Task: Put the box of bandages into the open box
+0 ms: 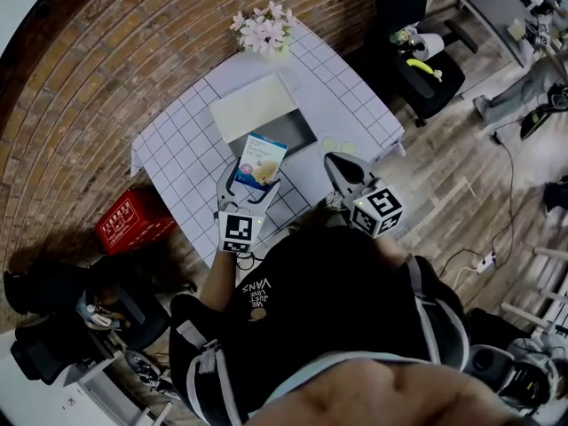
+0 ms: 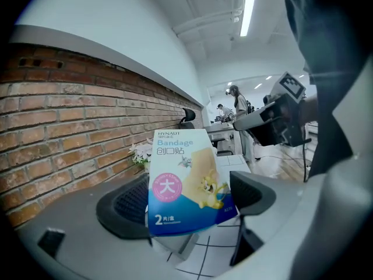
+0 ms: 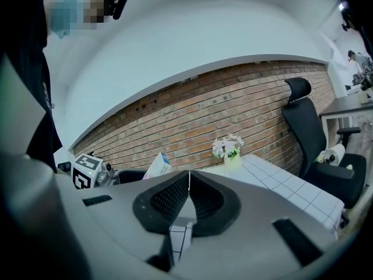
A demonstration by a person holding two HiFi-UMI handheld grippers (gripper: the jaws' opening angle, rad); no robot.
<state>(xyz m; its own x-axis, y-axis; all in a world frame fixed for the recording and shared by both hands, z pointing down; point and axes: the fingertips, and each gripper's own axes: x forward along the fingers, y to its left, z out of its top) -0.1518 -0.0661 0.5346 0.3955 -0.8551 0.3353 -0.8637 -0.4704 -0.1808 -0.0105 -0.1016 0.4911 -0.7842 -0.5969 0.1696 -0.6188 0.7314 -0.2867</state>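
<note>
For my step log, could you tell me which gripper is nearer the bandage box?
Left. The left gripper clamps the bandage box; the right gripper, shut and empty, is off to its right.

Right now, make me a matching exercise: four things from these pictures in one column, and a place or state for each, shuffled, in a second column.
1 bandage box
2 right claw
3 flowers
4 red crate

A on the floor beside the table
B shut, nothing in it
C held in the left claw
D at the table's far corner

Pairs: 1-C, 2-B, 3-D, 4-A
</note>
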